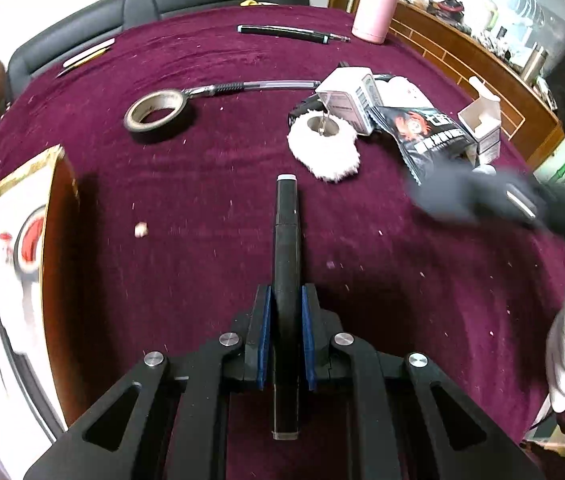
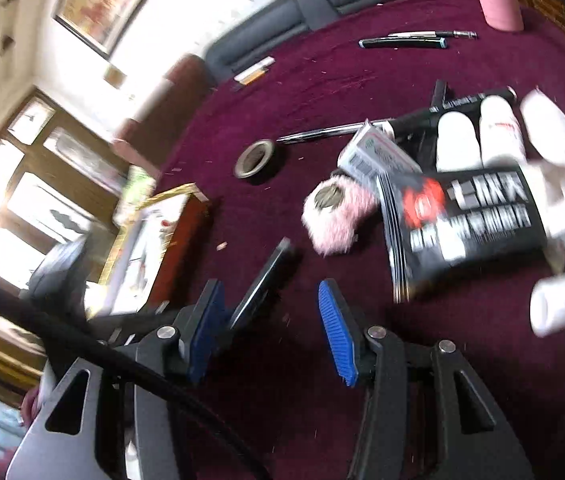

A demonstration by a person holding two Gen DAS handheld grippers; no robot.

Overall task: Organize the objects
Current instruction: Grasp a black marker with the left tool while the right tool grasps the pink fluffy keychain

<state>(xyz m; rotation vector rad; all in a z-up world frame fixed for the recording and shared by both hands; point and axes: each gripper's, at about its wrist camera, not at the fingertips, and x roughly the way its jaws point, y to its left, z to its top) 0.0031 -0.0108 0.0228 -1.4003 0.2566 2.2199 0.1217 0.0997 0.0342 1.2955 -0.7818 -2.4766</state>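
Observation:
My left gripper [image 1: 286, 300] is shut on a black marker [image 1: 287, 240] and holds it above the maroon tablecloth [image 1: 202, 200], its white-tipped end pointing forward. The marker also shows in the right wrist view [image 2: 262, 280]. My right gripper [image 2: 274, 304] is open and empty above the cloth; in the left wrist view it is a blur [image 1: 502, 196] at the right. Ahead lie a tape roll [image 1: 156, 110], a fluffy white pad [image 1: 324, 148], a black packet [image 1: 430, 132], a white box [image 1: 348, 98] and a silver pen [image 1: 250, 87].
A framed picture [image 1: 14, 240] lies at the left. A pink bottle [image 1: 374, 10] and a black pen [image 1: 282, 33] are at the far side. White bottles [image 2: 478, 132] and an open carton [image 1: 482, 116] sit at the right. A black sofa [image 1: 142, 4] lies behind the table.

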